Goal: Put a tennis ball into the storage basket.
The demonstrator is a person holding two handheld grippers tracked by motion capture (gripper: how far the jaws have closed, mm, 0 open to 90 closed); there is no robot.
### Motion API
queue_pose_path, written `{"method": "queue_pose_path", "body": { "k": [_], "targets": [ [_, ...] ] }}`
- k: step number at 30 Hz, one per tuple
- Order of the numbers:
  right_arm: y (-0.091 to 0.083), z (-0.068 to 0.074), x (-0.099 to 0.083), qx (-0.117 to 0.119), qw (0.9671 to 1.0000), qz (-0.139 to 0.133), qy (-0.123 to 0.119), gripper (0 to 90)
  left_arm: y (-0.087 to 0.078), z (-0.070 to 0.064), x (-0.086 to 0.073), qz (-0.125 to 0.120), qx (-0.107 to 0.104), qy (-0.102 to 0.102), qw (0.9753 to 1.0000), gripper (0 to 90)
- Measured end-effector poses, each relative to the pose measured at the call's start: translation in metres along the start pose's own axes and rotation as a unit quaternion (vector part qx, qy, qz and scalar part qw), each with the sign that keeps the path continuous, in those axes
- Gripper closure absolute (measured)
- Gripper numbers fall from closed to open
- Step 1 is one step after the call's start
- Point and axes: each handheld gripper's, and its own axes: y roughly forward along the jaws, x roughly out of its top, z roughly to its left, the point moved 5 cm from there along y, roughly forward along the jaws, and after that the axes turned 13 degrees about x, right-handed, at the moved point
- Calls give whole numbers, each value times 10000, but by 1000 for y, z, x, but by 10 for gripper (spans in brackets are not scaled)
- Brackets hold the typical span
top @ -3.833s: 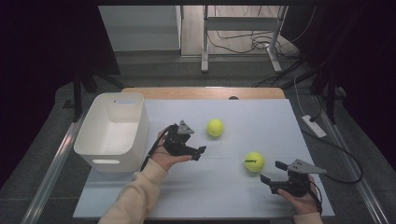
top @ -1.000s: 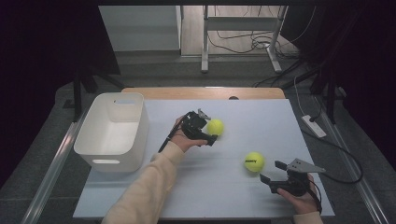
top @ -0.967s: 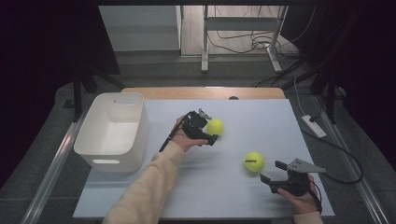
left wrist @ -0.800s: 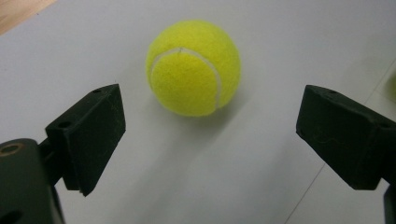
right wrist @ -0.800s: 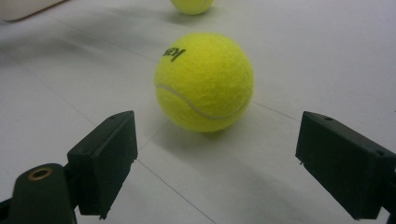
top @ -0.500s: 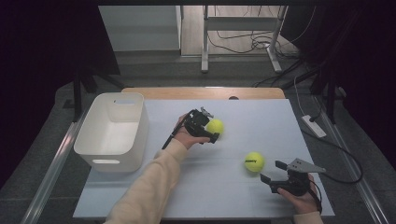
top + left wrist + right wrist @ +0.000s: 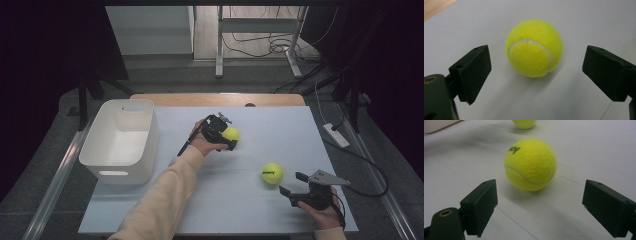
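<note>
A: Status entry. Both tennis balls sit on the white table top (image 7: 250, 200); the white bin (image 7: 120, 137) at the left holds nothing that I can see. So nothing is delivered yet, if the bin is the goal, which I judge likely.

B: Left side?

A: The left gripper (image 7: 227, 136) is at the far ball (image 7: 231, 134), near mid-table. In the left gripper view its jaws stand wide apart, one on either side of the ball (image 7: 534, 48), with a clear gap on both sides. Nothing is gripped. The ball rests on the table, a little ahead of the jaw tips.

B: Right side?

A: The right gripper (image 7: 291, 184) lies low near the front right edge, pointing at the near ball (image 7: 272, 173). Its jaws are also spread wide and empty; the ball (image 7: 530, 165) lies beyond the tips, apart from them.

B: Arm pose?

A: The left forearm, in a pale sleeve (image 7: 160, 200), reaches diagonally forward from the bottom edge, the hand wrapped over the gripper body. The right hand (image 7: 325, 212) stays close in, wrist low.

B: Remaining work?

A: My judgement: advance slightly, close on each ball, lift, carry to the bin, release. All of it is outstanding.
</note>
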Motion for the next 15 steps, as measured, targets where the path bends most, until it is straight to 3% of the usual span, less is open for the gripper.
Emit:
{"method": "queue_pose_path", "body": {
  "k": [15],
  "targets": [
    [2,1,0,36,10000,17,-29,127,10,-1,9,6,-40,-50,10000,88]
  ]
}}
